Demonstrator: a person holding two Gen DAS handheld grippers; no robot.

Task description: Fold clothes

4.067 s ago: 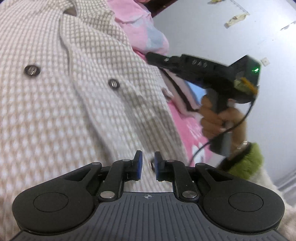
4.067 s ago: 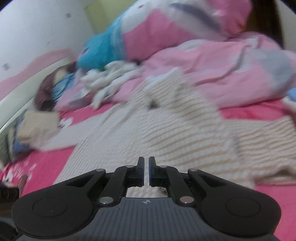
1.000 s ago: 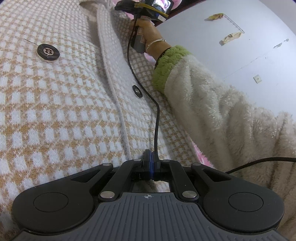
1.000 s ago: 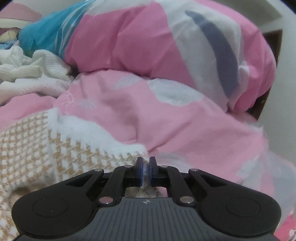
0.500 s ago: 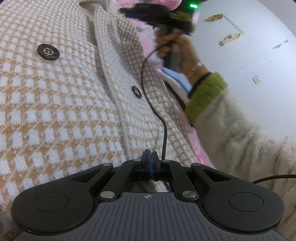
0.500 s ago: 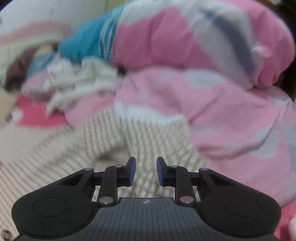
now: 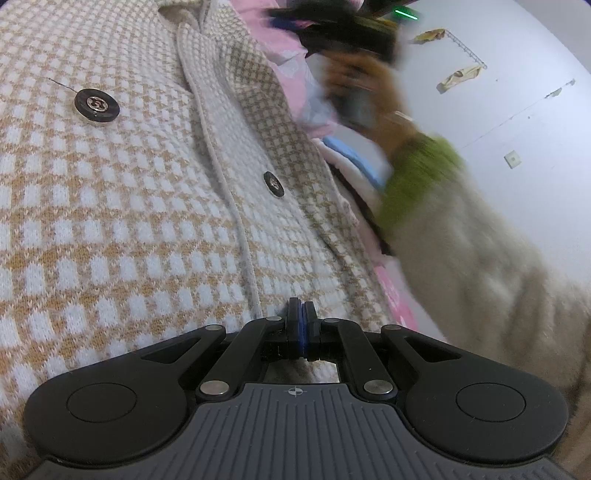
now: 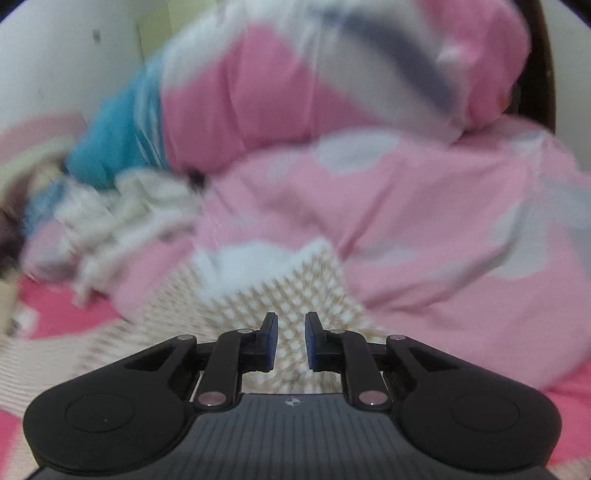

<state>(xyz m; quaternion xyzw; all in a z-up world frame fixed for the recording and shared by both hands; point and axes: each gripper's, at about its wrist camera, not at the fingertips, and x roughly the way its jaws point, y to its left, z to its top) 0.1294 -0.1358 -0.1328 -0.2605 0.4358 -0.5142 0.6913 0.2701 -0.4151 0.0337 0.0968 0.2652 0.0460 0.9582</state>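
A tan-and-white checked knit cardigan [image 7: 122,206] with black buttons [image 7: 96,105] fills the left wrist view, spread flat. My left gripper [image 7: 302,314] is shut, its blue pads pinched on the cardigan's lower edge beside the front placket. In the right wrist view a corner of the same cardigan [image 8: 295,291] lies on the pink bedding just ahead of my right gripper [image 8: 291,332]. That gripper is open and holds nothing. It also shows blurred in the left wrist view as the right gripper [image 7: 332,33], held by a hand in a fluffy cream sleeve [image 7: 480,266] with a green cuff.
A pink, white and grey duvet [image 8: 424,206] is heaped behind the cardigan. A blue pillow [image 8: 110,144] and crumpled white clothes [image 8: 122,218] lie at the left. The pink bedsheet [image 8: 62,314] shows at lower left. A pale wall [image 7: 517,92] stands to the right.
My right gripper let go of the cardigan's corner, opened and drew back from it. The hand and sleeve swung away to the right. My left gripper stayed shut in place.
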